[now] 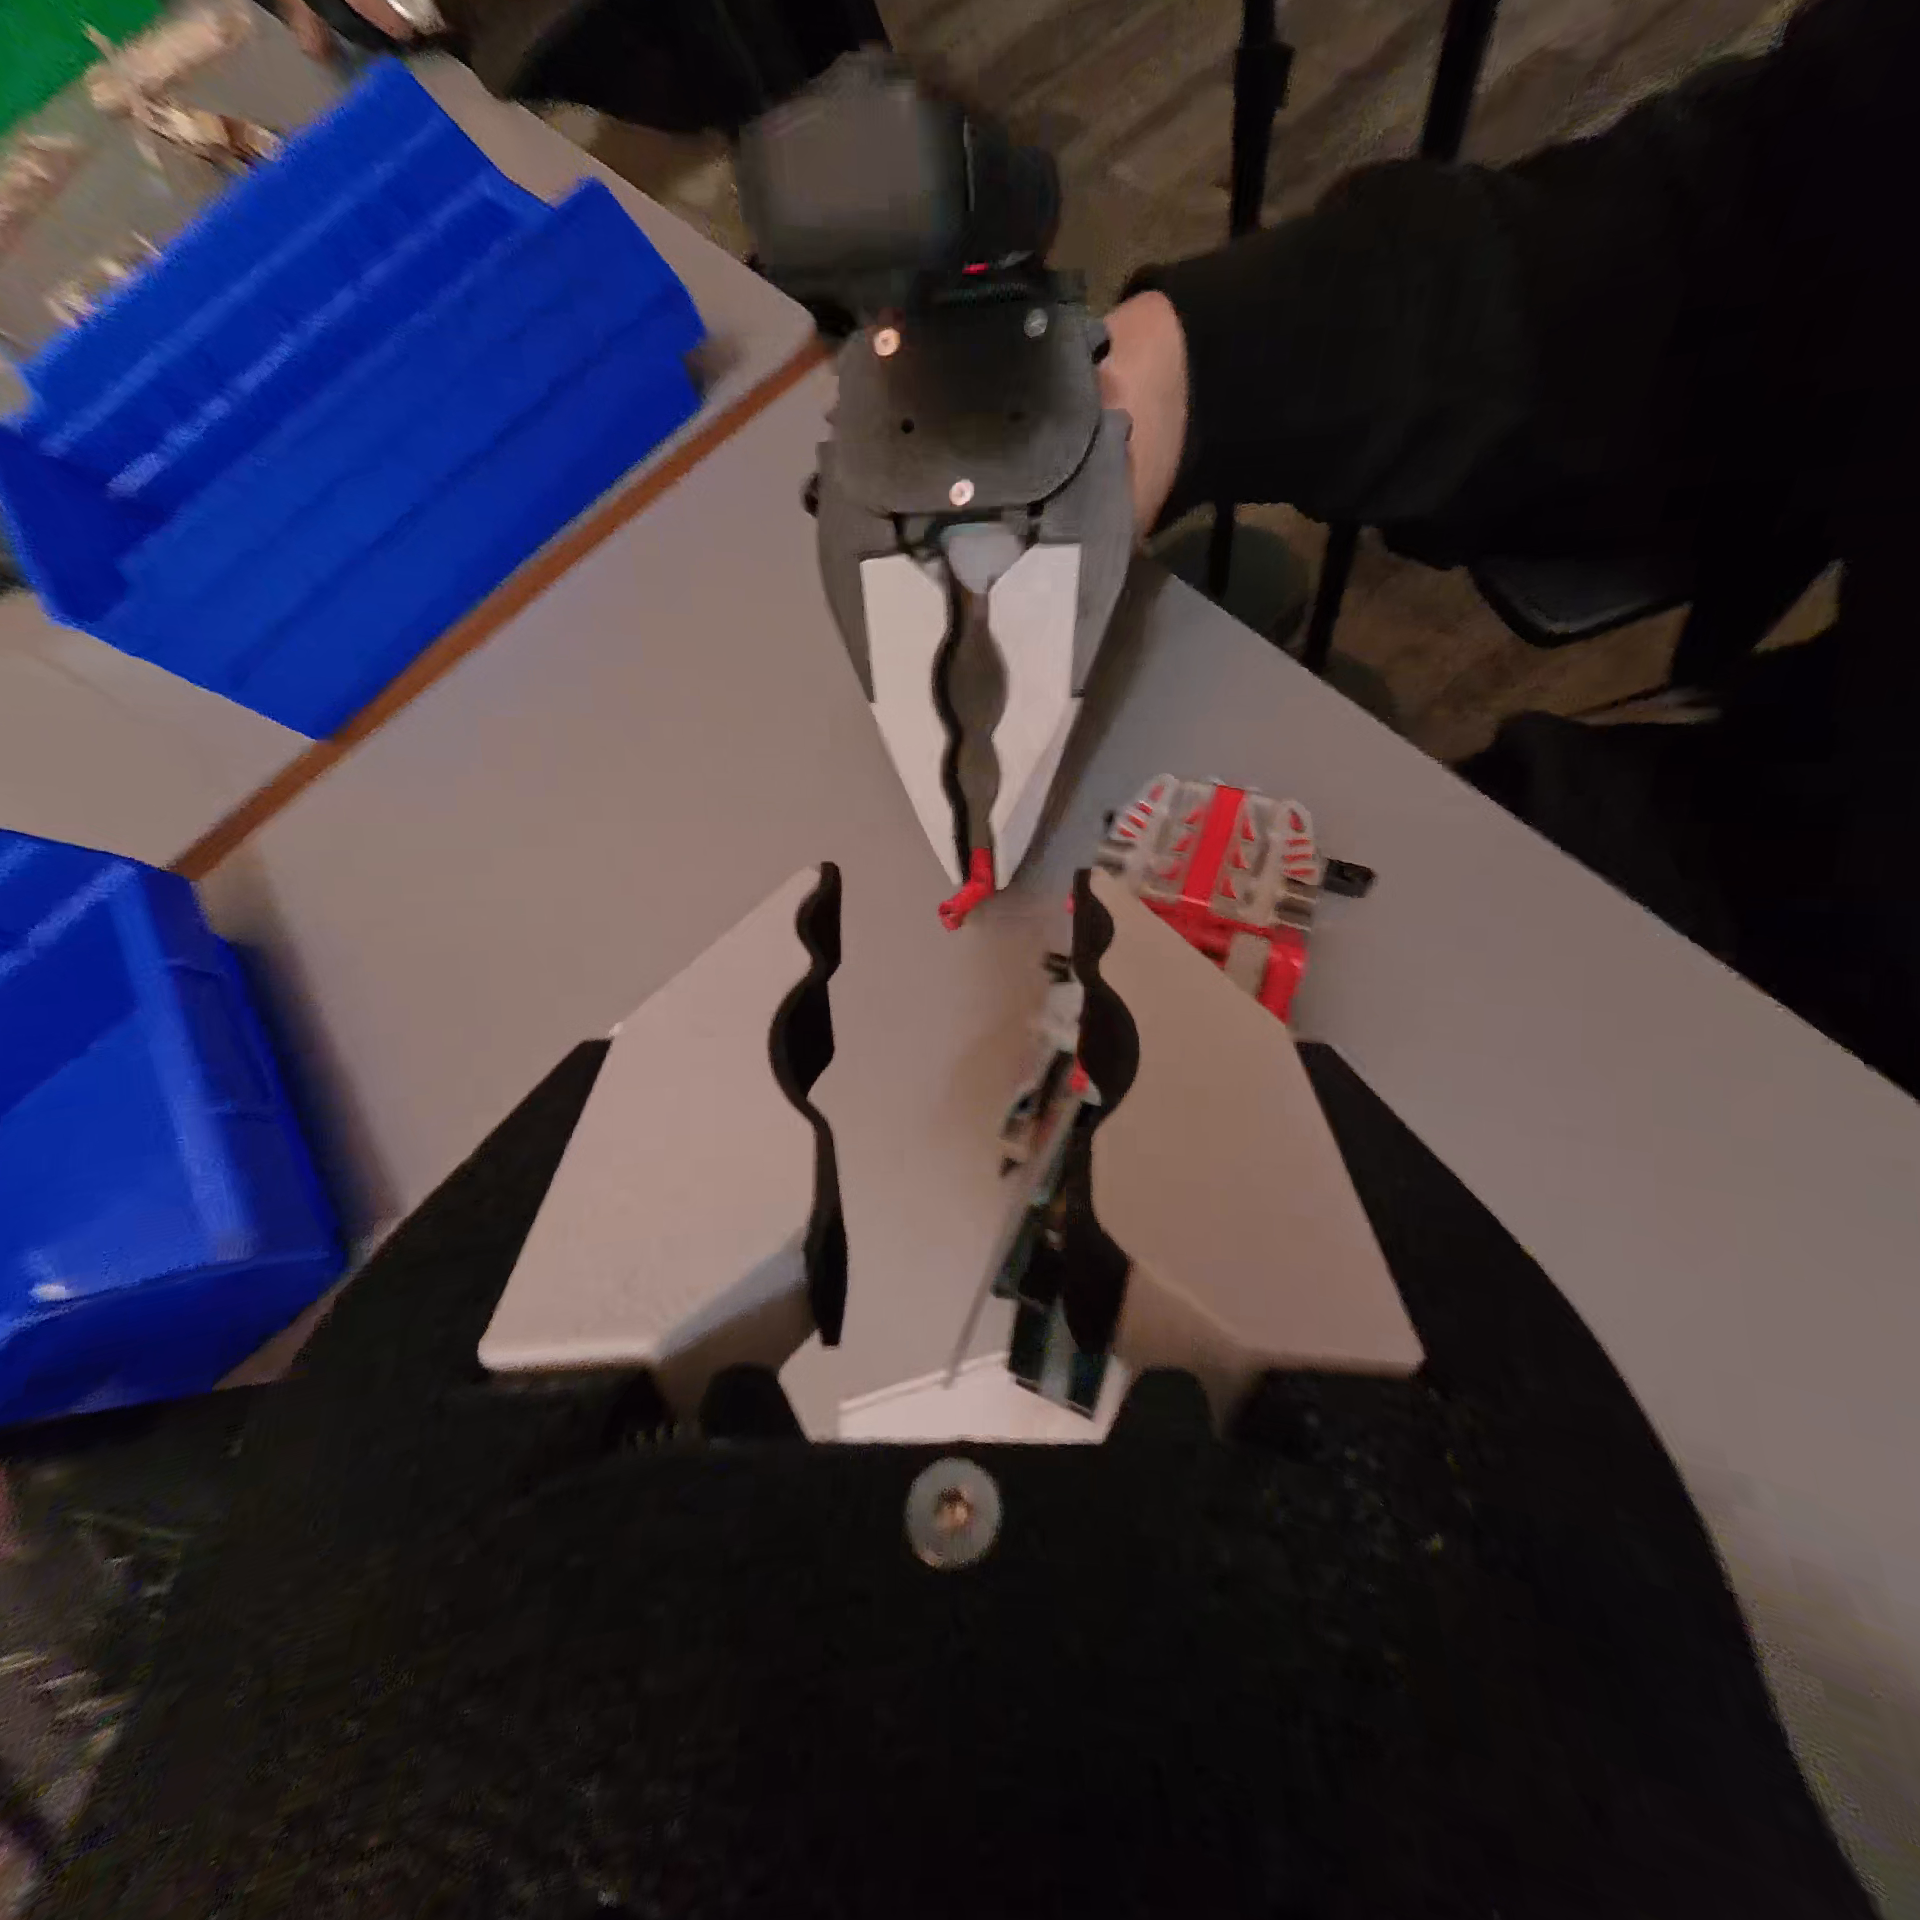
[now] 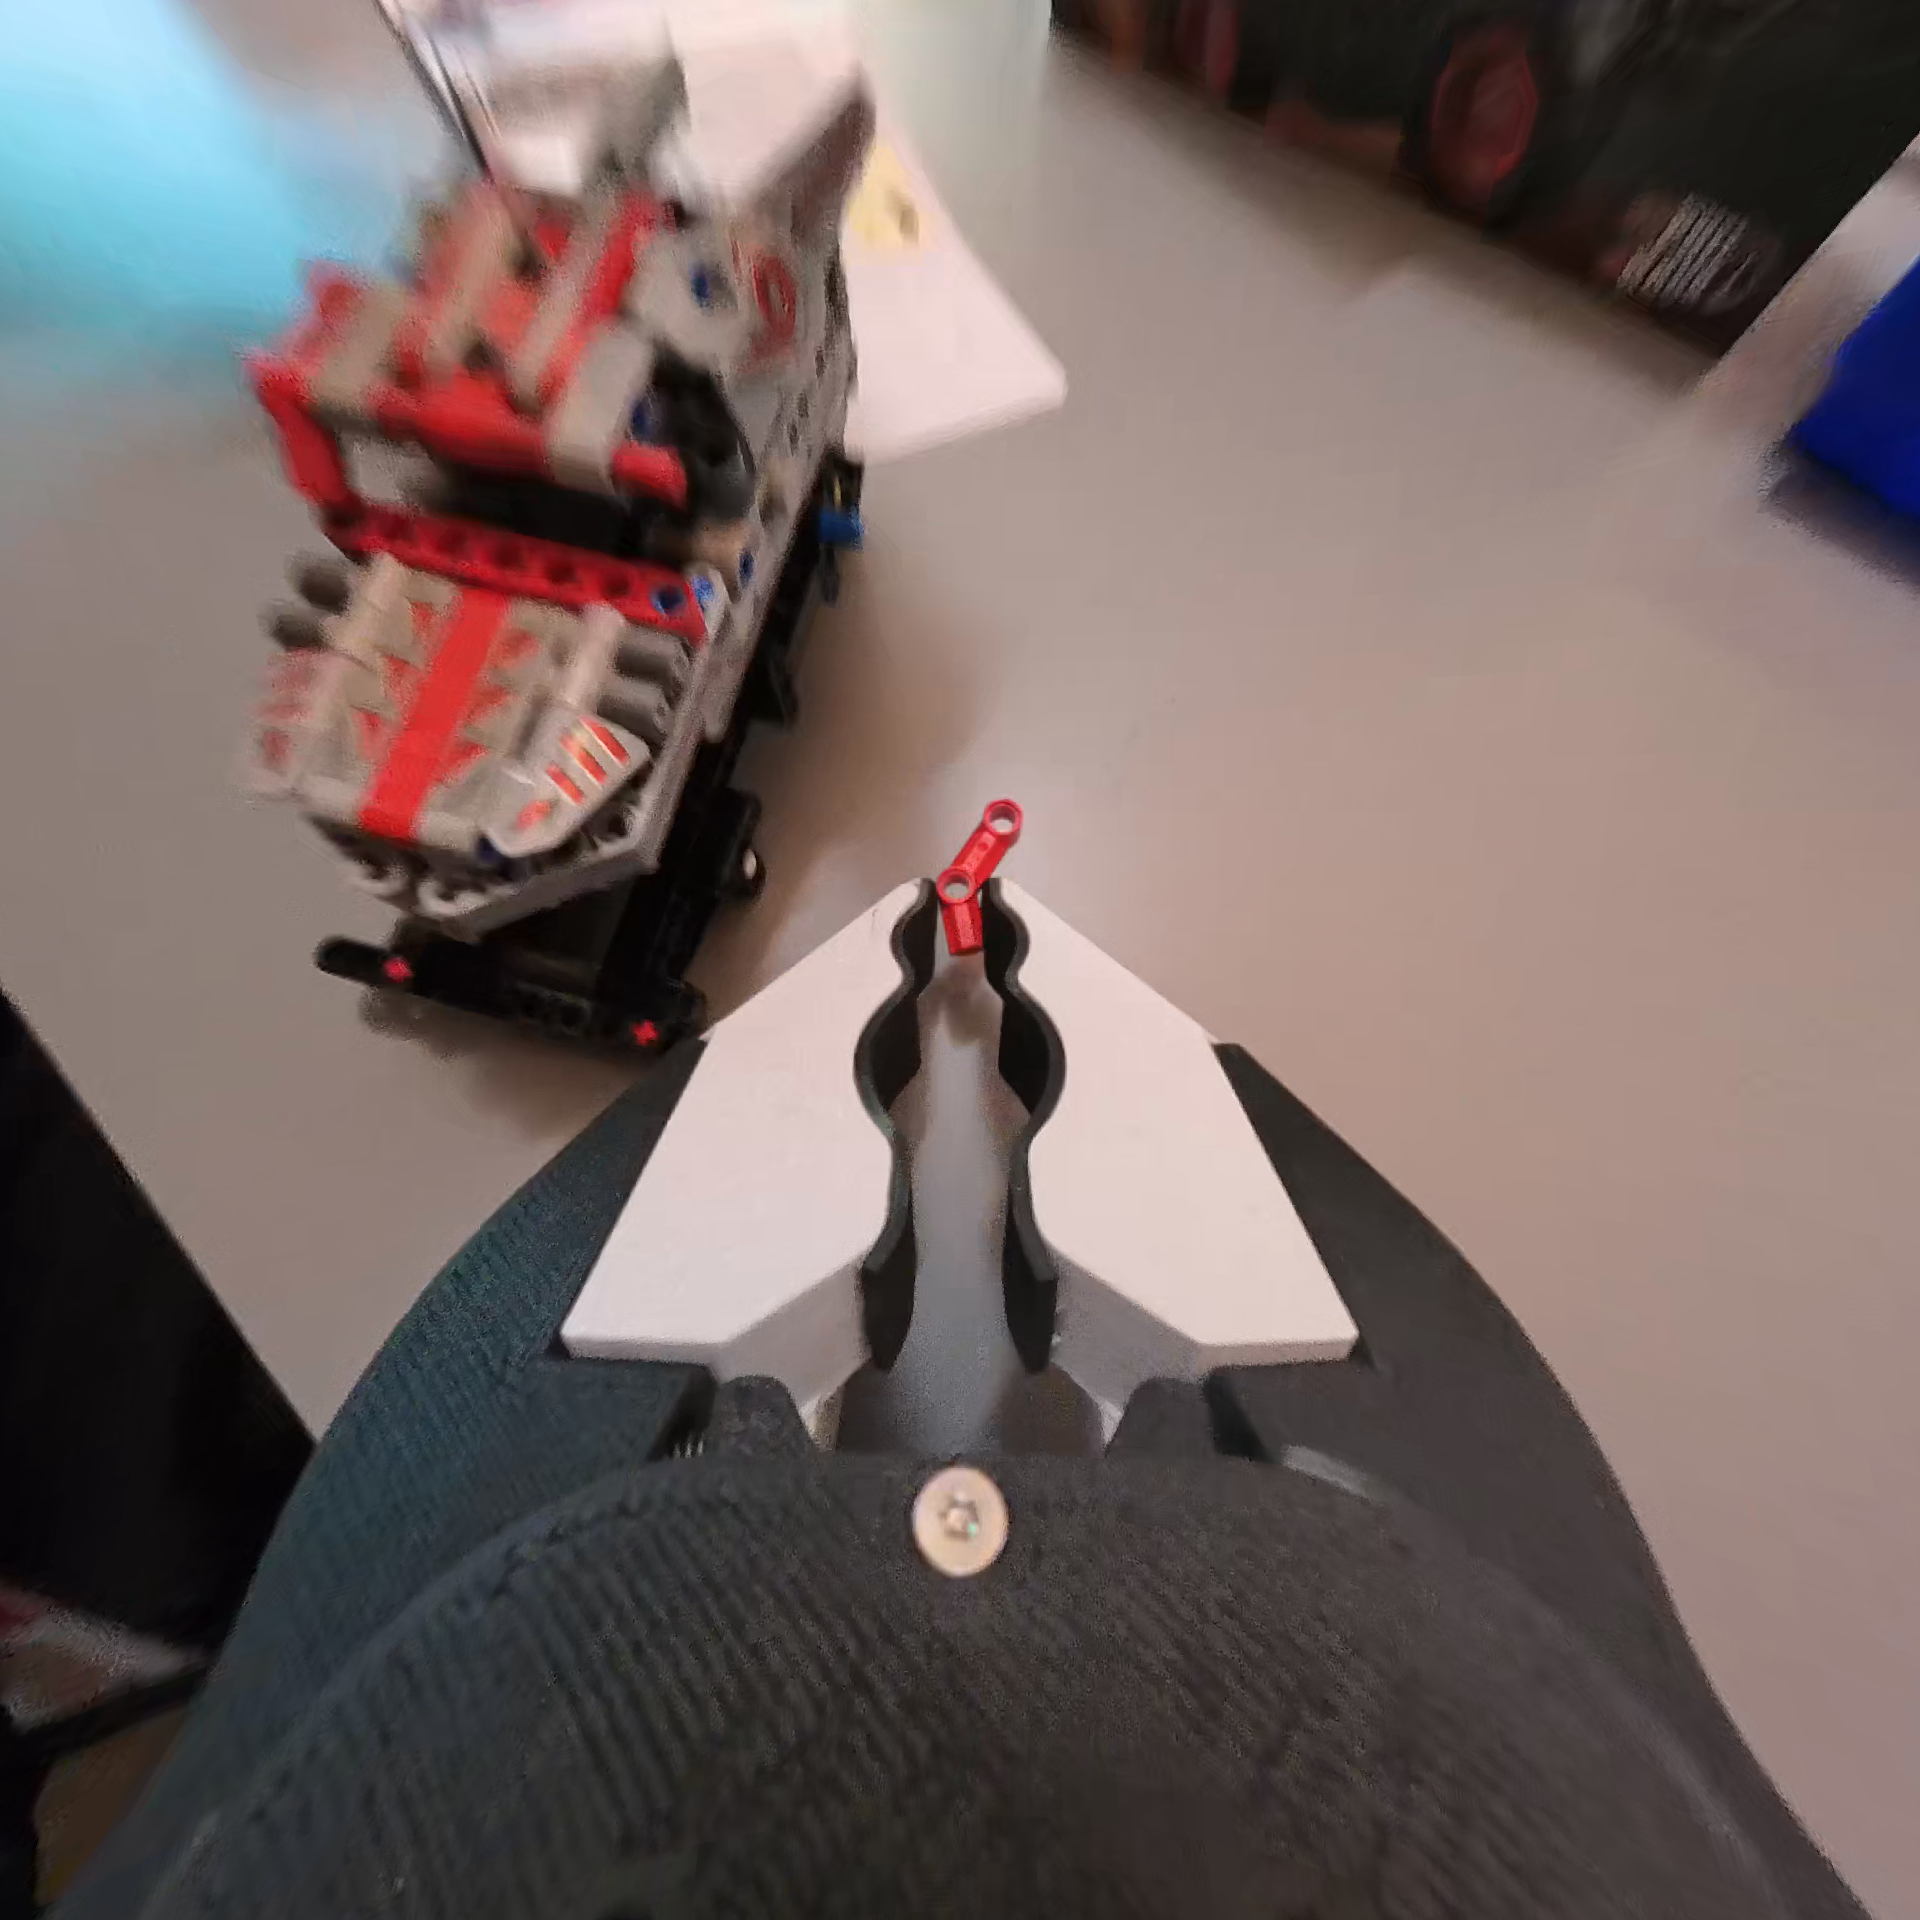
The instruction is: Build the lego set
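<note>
My right gripper (image 2: 961, 891) is shut on a small red angled connector piece (image 2: 975, 868) and holds it by one end above the grey table (image 2: 1351, 727). The red, grey and black lego truck model (image 2: 520, 623) stands to its left, blurred. In the left wrist view my left gripper (image 1: 956, 881) is open and empty. The right gripper (image 1: 975, 857) points at it from the far side, with the red piece (image 1: 961, 899) between my left fingertips. The truck model (image 1: 1216, 883) sits to the right, partly hidden behind my left gripper's right finger (image 1: 1195, 1143).
Two blue bins (image 1: 343, 395) (image 1: 125, 1122) stand on the left. A hand in a black sleeve (image 1: 1153, 405) holds the right gripper. The table edge (image 1: 1455, 769) runs close behind the truck. A white booklet (image 2: 935, 312), a dark box (image 2: 1558, 135) and a blue bin (image 2: 1860, 416) lie farther off. The gap from one gripper's tips to the other's is roughly 12 cm.
</note>
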Motion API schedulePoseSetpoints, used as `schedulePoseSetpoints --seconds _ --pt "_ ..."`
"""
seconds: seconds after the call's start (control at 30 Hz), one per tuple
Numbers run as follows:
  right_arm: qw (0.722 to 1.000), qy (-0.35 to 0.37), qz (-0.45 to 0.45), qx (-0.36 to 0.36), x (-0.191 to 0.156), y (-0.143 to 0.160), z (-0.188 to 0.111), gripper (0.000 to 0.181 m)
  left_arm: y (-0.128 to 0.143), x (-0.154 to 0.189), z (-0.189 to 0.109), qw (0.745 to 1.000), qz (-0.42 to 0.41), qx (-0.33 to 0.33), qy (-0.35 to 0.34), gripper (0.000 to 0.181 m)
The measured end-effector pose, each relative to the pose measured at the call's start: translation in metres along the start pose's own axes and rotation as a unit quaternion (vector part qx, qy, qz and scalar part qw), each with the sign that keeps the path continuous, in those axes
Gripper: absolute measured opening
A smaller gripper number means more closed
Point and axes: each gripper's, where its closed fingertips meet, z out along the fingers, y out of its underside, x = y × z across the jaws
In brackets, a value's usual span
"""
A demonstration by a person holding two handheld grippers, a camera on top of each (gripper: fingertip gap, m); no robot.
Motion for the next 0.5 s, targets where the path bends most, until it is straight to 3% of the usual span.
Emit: schedulePoseSetpoints --seconds 0.03,0.13,0.2,0.27,0.4,0.5 --pt "0.999 -0.01 0.014 0.05 -0.001 -0.014 -0.009 0.007 -0.003 -0.005 0.0 1.0 0.023 -0.004 -0.019 0.039" --pt "0.965 -0.126 0.111 0.202 -0.019 -0.055 -0.043 0.007 -0.011 -0.005 0.006 0.989 0.135 -0.026 -0.051 0.035" --pt "0.939 -0.147 0.176 0.258 -0.013 -0.068 -0.054 0.007 -0.015 0.0 0.013 0.975 0.207 -0.044 -0.062 0.034" --pt "0.917 -0.187 0.212 0.281 -0.016 -0.076 -0.061 0.007 -0.014 0.005 0.02 0.96 0.261 -0.074 -0.068 0.034" --pt "0.901 -0.233 0.22 0.293 -0.031 -0.088 -0.064 0.006 -0.008 0.002 0.029 0.925 0.344 -0.124 -0.103 0.022" --pt "0.902 -0.238 0.222 0.283 -0.036 -0.09 -0.058 0.007 -0.009 0.006 0.031 0.919 0.359 -0.12 -0.109 0.014"
